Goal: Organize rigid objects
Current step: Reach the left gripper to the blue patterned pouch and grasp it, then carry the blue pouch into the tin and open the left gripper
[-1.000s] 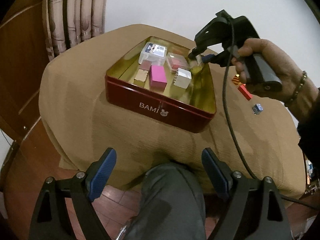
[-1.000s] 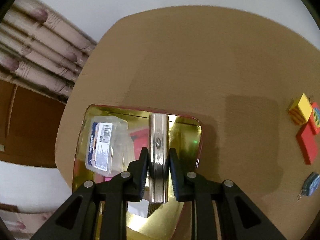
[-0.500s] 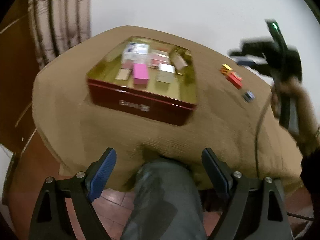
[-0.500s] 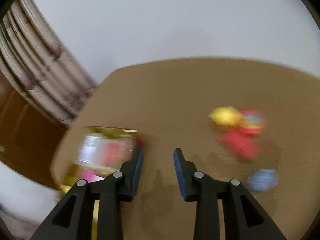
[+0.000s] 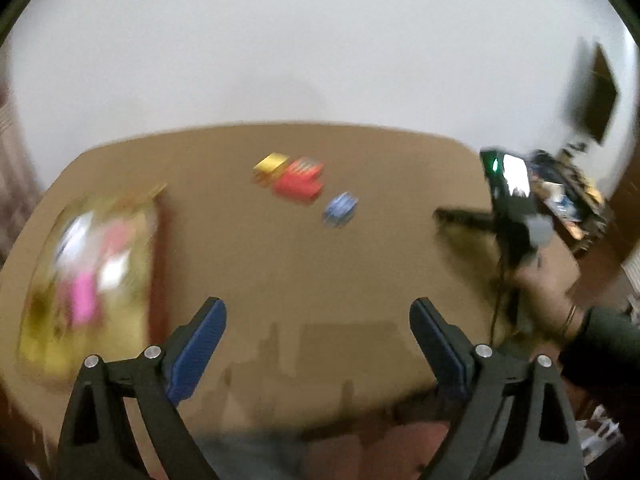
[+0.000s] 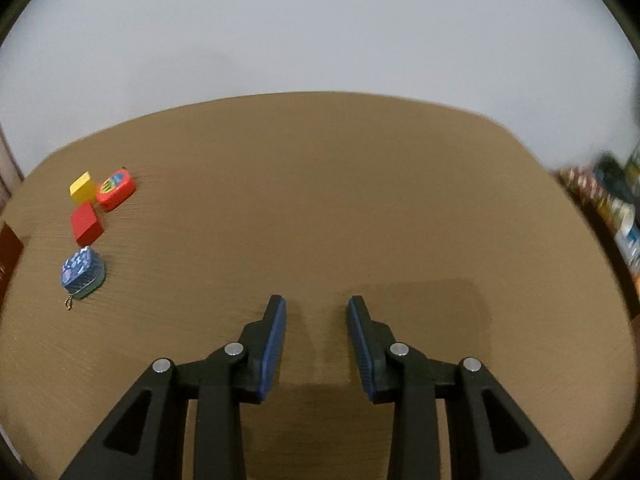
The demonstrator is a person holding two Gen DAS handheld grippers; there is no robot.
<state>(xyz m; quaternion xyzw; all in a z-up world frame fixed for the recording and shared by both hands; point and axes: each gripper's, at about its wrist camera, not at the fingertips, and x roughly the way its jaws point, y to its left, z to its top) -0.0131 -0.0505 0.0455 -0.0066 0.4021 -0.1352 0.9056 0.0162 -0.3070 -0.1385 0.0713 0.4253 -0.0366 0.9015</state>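
Four small things lie together on the tan cloth: a yellow block [image 6: 82, 186] [image 5: 272, 164], a red block [image 6: 86, 224] [image 5: 298, 190], a red patterned piece [image 6: 116, 188] [image 5: 306, 168] and a blue patterned tin [image 6: 82, 272] [image 5: 340, 206]. The red tin box [image 5: 156, 240], gold inside and holding several blurred items, sits at the left. My left gripper [image 5: 317, 304] hangs over the cloth short of the blue tin, its jaws opening with nothing between them. My right gripper [image 6: 316, 300] is open and empty over bare cloth, well right of the small things.
The round cloth-covered table [image 6: 320, 200] stands against a white wall. A hand [image 5: 540, 288] carries the right gripper at the table's right edge. Cluttered shelves [image 6: 612, 208] stand beyond that edge. A corner of the box [image 6: 10, 248] shows at the far left.
My right gripper let go of the metal piece in the box, opened, and swung right over bare cloth. My left gripper swung right and forward, so the box now lies at its left.
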